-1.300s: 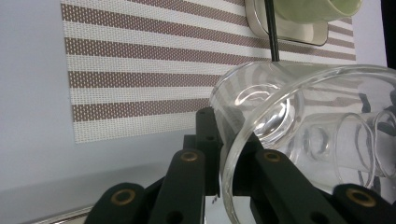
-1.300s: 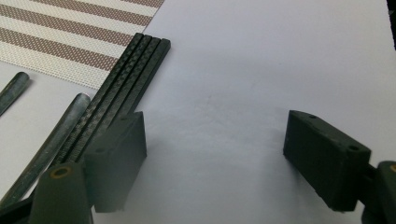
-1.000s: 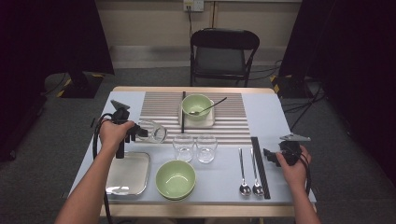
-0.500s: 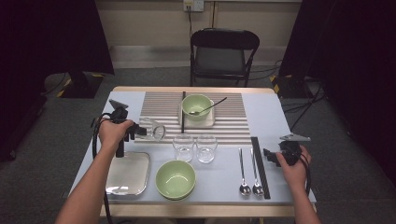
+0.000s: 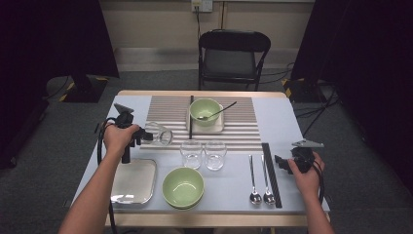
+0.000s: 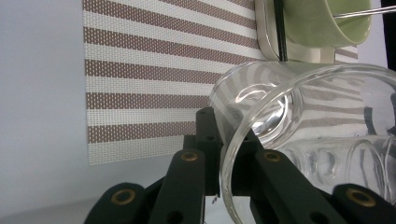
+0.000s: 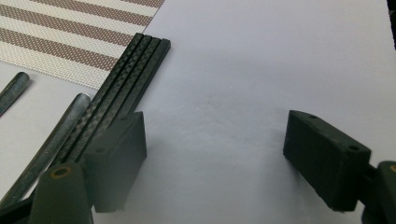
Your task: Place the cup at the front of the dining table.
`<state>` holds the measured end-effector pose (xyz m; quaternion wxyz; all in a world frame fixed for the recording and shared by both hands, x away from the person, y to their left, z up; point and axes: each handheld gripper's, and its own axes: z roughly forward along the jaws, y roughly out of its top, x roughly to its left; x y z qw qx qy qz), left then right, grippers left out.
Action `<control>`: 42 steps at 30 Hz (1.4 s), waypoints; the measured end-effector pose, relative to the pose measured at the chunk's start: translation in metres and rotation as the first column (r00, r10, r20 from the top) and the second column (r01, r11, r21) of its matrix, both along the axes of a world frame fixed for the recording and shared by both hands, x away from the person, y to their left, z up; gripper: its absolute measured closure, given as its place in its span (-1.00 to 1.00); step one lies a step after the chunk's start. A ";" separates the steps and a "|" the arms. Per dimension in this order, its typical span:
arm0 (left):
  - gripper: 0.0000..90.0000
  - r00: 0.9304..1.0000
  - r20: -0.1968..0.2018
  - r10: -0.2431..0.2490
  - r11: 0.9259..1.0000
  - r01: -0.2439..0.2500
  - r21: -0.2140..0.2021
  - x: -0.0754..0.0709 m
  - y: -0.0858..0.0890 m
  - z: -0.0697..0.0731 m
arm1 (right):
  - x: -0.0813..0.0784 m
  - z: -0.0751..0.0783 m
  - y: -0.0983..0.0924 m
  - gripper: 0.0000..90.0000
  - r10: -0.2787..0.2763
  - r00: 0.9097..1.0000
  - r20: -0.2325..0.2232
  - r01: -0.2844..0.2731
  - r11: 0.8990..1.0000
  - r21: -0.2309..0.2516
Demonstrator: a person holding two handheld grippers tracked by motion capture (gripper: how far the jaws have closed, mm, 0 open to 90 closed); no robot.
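My left gripper (image 5: 145,136) holds a clear glass (image 5: 160,135) tipped on its side, just above the left edge of the striped placemat (image 5: 168,109). In the left gripper view the jaws pinch the rim of the glass (image 6: 280,107), one inside and one outside, with my left gripper (image 6: 229,161) shut on it. My right gripper (image 5: 281,163) rests low at the table's right side with its jaws wide open. In the right gripper view my right gripper (image 7: 215,154) has bare table between its jaws, and the black chopsticks (image 7: 126,79) lie just beside one of them.
Two upright glasses (image 5: 191,153) (image 5: 215,155) stand mid-table. A green bowl (image 5: 183,186) and a metal tray (image 5: 132,181) sit at the front. A second green bowl (image 5: 204,109) with a spoon is on the mat. Two spoons (image 5: 253,180) lie left of the chopsticks (image 5: 271,173). A chair (image 5: 234,53) stands behind the table.
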<state>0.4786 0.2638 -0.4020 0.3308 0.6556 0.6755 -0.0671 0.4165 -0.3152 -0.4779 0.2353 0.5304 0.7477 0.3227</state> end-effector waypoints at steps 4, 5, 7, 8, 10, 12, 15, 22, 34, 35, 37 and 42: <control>0.91 1.000 -0.006 0.021 1.000 -0.021 -0.011 0.001 -0.001 0.001 | 0.000 0.000 0.000 -0.55 0.000 1.000 0.000 0.000 1.000 0.000; 0.91 0.999 0.002 0.033 0.999 -0.033 0.001 0.001 -0.001 0.002 | 0.000 0.000 0.000 -0.55 0.000 1.000 0.000 0.000 1.000 0.000; 0.91 0.999 -0.001 0.038 0.999 -0.038 -0.004 0.002 -0.001 0.003 | 0.000 0.000 0.000 -0.55 0.002 1.000 0.001 -0.002 1.000 0.000; 0.91 1.000 0.000 0.022 1.000 -0.022 0.001 0.002 0.000 0.003 | 0.000 0.000 0.000 -0.55 0.000 1.000 0.000 0.000 1.000 0.000; 0.91 1.000 -0.001 0.029 1.000 -0.029 -0.008 0.003 0.001 0.004 | 0.000 0.000 0.000 -0.55 -0.001 1.000 -0.002 0.001 1.000 0.001; 0.91 1.000 0.003 0.026 1.000 -0.026 0.001 0.003 0.001 0.004 | 0.000 0.000 0.000 -0.55 0.000 1.000 0.000 0.000 1.000 0.000; 0.91 1.000 0.002 0.031 0.999 -0.031 0.008 0.004 0.000 0.004 | 0.000 0.000 0.000 -0.55 0.000 1.000 0.000 0.000 1.000 0.000; 0.91 1.000 -0.002 0.031 0.999 -0.031 -0.007 0.006 -0.001 0.002 | 0.000 0.000 0.000 -0.55 -0.001 1.000 -0.002 0.001 1.000 0.001; 0.91 0.999 -0.001 0.038 0.999 -0.038 -0.004 0.011 -0.003 0.001 | 0.000 0.000 0.000 -0.55 0.000 1.000 -0.001 0.000 1.000 0.001; 0.91 1.000 0.000 0.026 1.000 -0.026 0.007 0.011 -0.002 0.001 | 0.000 0.000 0.000 -0.55 0.000 1.000 -0.001 0.000 1.000 0.001; 0.91 0.999 -0.002 0.032 0.999 -0.032 0.004 0.012 -0.003 0.001 | 0.000 0.000 0.000 -0.55 0.000 1.000 -0.001 0.000 1.000 0.001; 0.91 0.999 -0.006 0.038 0.999 -0.038 0.001 0.013 -0.004 0.002 | 0.000 0.000 0.000 -0.55 0.001 1.000 0.000 -0.001 1.000 0.000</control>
